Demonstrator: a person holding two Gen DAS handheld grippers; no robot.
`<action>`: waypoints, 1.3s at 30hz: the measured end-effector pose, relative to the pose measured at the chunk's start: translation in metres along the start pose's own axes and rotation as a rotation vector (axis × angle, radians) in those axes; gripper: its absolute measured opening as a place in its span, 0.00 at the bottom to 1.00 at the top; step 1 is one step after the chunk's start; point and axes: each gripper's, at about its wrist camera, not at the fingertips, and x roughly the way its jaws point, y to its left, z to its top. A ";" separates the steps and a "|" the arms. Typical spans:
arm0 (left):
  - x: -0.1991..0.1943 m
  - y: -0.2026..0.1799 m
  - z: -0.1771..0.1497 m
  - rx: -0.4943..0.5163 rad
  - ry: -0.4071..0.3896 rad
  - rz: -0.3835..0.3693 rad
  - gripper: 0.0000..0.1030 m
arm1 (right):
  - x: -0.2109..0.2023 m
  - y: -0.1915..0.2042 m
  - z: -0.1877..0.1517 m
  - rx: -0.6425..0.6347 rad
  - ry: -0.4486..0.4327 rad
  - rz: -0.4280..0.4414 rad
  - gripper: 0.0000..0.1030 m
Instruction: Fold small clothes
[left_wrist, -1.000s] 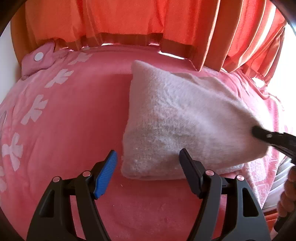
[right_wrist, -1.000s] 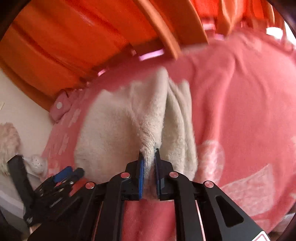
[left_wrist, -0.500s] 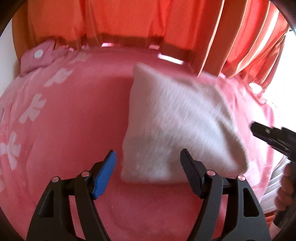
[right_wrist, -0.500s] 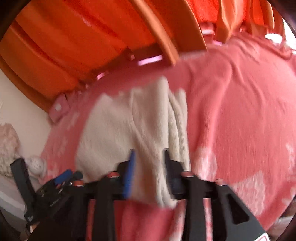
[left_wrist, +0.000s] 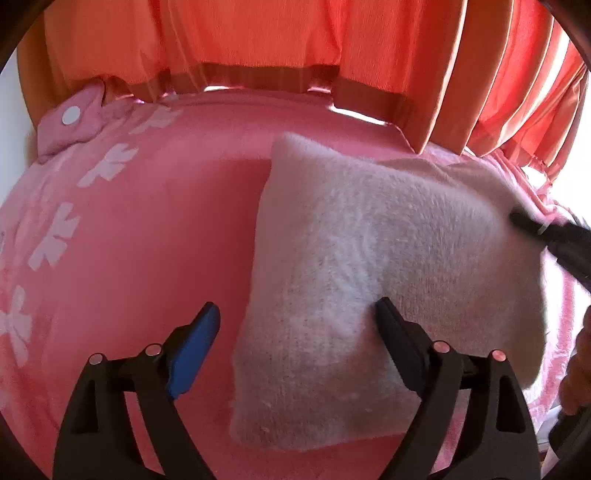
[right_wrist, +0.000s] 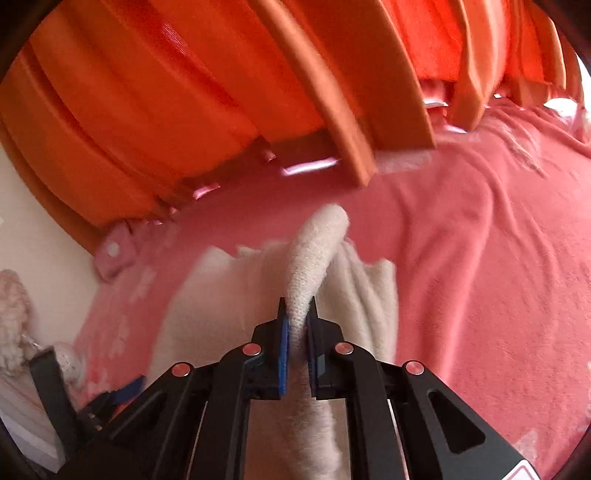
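Observation:
A fuzzy white knitted garment (left_wrist: 369, 266) lies folded on the pink blanket (left_wrist: 147, 229). My left gripper (left_wrist: 295, 328) is open over the garment's near left edge; its right finger (left_wrist: 397, 343) rests on the cloth and its blue-padded left finger (left_wrist: 195, 343) is over the blanket. My right gripper (right_wrist: 297, 325) is shut on a raised fold of the white garment (right_wrist: 314, 254) and lifts it above the rest of the cloth. The right gripper also shows at the right edge of the left wrist view (left_wrist: 554, 236).
Orange curtains (left_wrist: 295, 44) hang along the far edge of the bed. A pink flap with a white snap (left_wrist: 72, 118) lies at the far left corner. A fluffy white item (right_wrist: 14, 314) sits off the bed's left side. My left gripper shows at the lower left of the right wrist view (right_wrist: 118, 395).
My right gripper opened briefly, then shut on the garment's fold again and raised it. My left gripper moved forward over the garment's near edge.

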 end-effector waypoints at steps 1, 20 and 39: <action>0.004 -0.001 -0.001 -0.001 0.008 -0.002 0.82 | 0.030 -0.007 -0.008 0.001 0.105 -0.021 0.07; -0.012 -0.001 -0.042 0.032 0.107 -0.016 0.83 | -0.015 0.055 -0.072 -0.172 0.238 -0.025 0.14; 0.051 0.045 0.007 -0.198 0.176 -0.457 0.96 | 0.029 -0.029 -0.049 0.192 0.240 0.224 0.78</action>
